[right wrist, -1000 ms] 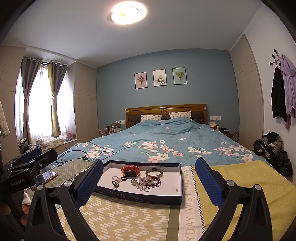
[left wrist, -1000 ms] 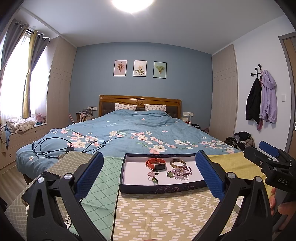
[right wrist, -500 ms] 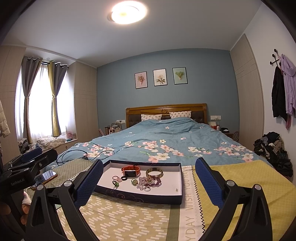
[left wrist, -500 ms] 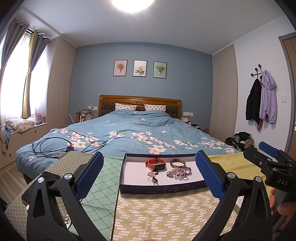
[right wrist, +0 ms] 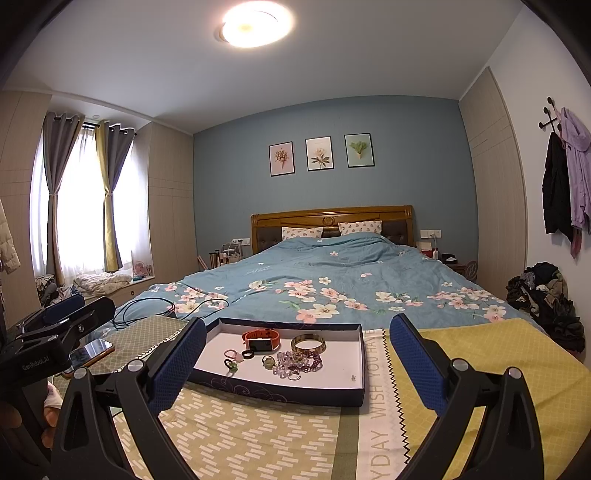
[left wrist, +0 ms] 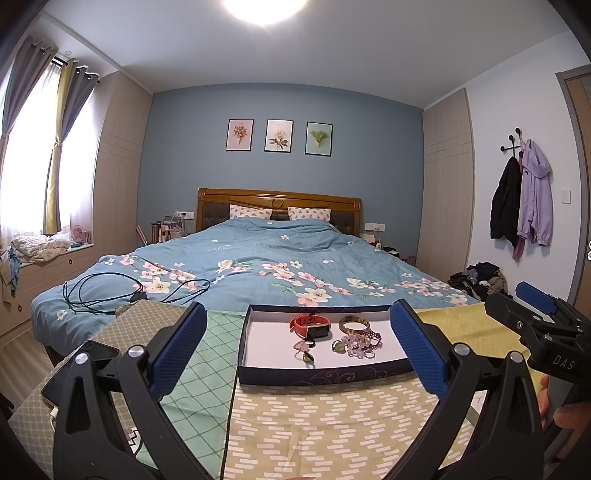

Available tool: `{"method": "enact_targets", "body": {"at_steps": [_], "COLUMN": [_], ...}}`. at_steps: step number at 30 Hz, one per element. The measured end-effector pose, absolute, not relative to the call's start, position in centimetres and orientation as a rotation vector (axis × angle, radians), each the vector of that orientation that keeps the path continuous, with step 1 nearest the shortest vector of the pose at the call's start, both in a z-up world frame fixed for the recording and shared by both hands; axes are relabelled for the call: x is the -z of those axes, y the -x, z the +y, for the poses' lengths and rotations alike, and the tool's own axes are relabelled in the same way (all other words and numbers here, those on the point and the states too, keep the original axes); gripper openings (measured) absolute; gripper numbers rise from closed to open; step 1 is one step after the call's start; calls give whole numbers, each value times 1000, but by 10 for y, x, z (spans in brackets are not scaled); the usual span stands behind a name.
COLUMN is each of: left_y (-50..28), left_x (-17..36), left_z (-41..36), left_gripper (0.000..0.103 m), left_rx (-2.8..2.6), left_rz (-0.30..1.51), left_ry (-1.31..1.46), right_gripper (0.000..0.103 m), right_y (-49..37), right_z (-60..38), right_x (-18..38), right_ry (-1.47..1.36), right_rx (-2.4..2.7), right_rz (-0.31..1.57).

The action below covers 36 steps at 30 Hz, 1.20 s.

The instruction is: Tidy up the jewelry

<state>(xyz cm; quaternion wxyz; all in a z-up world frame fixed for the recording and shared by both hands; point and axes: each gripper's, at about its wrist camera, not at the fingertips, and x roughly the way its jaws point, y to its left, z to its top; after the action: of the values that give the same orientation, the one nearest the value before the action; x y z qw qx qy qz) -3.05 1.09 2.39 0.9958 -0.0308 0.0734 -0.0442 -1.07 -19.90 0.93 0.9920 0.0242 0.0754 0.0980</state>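
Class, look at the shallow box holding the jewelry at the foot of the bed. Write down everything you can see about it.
The box is a shallow, open rectangular tray, seemingly cardboard: dark navy walls with pale swirl patterns on the front, white inside. It lies flat on patterned cloths at the foot of the bed. Inside lie an orange watch, a gold-brown bangle, a purple bead bracelet and small rings. No claw touches it.

A blue wall (right wrist: 406,155) at twelve o'clock carries three framed flower prints (right wrist: 320,153) above a wooden headboard (right wrist: 331,216). The bed (right wrist: 332,280) wears a blue floral quilt. A round ceiling lamp (right wrist: 254,25) glows overhead. At nine o'clock, grey and yellow curtains (right wrist: 110,192) frame a bright window (right wrist: 79,206). At three o'clock, coats (right wrist: 567,177) hang on wall hooks above heaped clothes (right wrist: 546,295).
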Motion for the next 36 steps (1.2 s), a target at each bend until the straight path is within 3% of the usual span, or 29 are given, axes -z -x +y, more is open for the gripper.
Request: {"method": "enact_targets", "body": {"at_steps": [36], "left_y": [31], "left_x": [-24], "left_z": [10], "left_gripper": [98], "left_rx": [89], "left_rz": [147], "left_ry": [59], "right_gripper": [96], "right_y": [9], "right_z": [-201], "right_x": [-10], "right_ry": [-49], "right_rx": [-198], "right_rz": [152]}}
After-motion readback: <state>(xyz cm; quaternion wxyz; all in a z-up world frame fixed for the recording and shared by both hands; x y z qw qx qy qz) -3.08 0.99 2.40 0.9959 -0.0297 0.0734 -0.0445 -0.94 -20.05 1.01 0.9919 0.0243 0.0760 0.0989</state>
